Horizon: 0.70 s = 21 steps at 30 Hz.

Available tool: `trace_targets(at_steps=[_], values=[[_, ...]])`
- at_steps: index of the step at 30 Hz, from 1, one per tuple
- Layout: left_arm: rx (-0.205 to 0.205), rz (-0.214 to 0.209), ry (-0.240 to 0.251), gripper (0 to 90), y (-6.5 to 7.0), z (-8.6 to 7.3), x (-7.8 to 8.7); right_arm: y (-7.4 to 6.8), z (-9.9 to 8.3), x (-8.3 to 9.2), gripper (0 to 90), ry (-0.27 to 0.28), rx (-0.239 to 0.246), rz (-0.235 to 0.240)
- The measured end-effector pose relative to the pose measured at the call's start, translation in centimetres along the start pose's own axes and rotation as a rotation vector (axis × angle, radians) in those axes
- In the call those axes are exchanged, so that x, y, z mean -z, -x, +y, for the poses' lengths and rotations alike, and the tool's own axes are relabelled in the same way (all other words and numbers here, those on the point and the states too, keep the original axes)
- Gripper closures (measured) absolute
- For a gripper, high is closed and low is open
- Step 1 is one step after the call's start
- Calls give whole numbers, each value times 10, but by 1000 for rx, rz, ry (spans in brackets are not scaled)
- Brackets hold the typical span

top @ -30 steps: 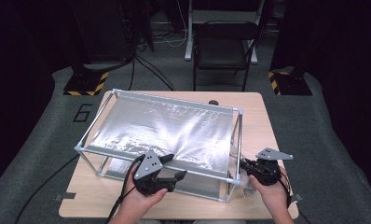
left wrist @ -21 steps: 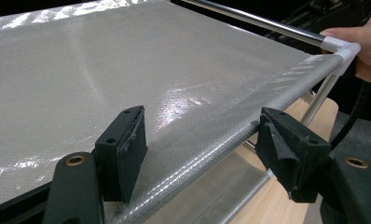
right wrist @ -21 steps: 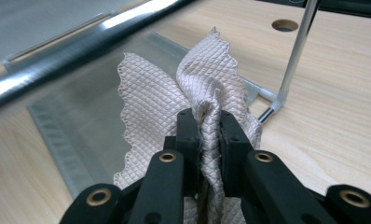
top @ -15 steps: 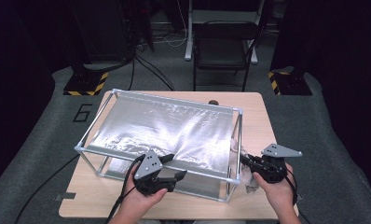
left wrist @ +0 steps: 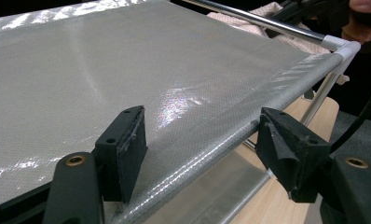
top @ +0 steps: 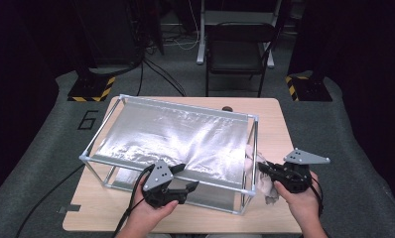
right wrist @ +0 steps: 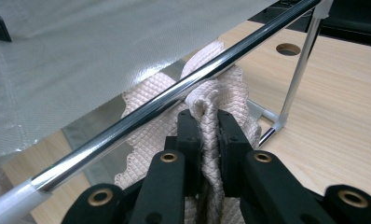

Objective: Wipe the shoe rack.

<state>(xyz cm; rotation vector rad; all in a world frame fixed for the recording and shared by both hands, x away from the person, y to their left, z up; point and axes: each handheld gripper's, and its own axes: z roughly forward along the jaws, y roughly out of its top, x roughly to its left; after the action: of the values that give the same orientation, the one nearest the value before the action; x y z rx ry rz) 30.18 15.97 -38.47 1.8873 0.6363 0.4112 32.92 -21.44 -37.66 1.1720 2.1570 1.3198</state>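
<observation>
**Ana:** Dark room all round, cables on the grey floor, a black chair (top: 240, 54) behind the wooden table (top: 275, 119). From the high view, a metal frame (top: 102, 128) stands on that table with a shiny silver sheet (top: 175, 139) stretched across its top.

**Ben:** And both hands in from the bottom edge. The left gripper (top: 181, 177) sits at the frame's near rail, with its tips over the sheet's near edge. The right gripper (top: 263, 168) hovers just outside the frame's right end, a pale pink cloth (top: 265, 187) hanging from it beside the corner post.

**Ana:** Over to the left gripper view. Jaws spread wide, nothing pinched. One pad (left wrist: 130, 149) lies on or just over the sheet, the other hangs past the near rail, so the rail runs between them. The sheet's hemmed edge wraps that rail.

**Ben:** Far corner, top right, a bit of that cloth shows behind the end rail (left wrist: 267, 21), with the other hand beyond it.

**Ana:** Now the right gripper view. Jaws clamped tight on a bunched fold of the quilted cloth. It rises between the pads and touches the chrome rail crossing in front.

**Ben:** More cloth drapes below the rail and beside the sheet's end. Bare tabletop to the right, with a round hole (right wrist: 288, 48) in it.
</observation>
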Motion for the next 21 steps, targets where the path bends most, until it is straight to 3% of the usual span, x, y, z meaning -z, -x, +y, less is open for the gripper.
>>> trace_targets(at_steps=[5, 8, 21], values=[[0, 1, 1, 330, 0, 0, 0, 0, 8, 9, 823, 17, 6, -12], [1, 2, 1, 330, 0, 0, 0, -3, 16, 16, 823, 46, 13, 18], [-2, 2, 3, 330, 0, 0, 0, -18, 41, 18, 821, 90, 52, 39]])
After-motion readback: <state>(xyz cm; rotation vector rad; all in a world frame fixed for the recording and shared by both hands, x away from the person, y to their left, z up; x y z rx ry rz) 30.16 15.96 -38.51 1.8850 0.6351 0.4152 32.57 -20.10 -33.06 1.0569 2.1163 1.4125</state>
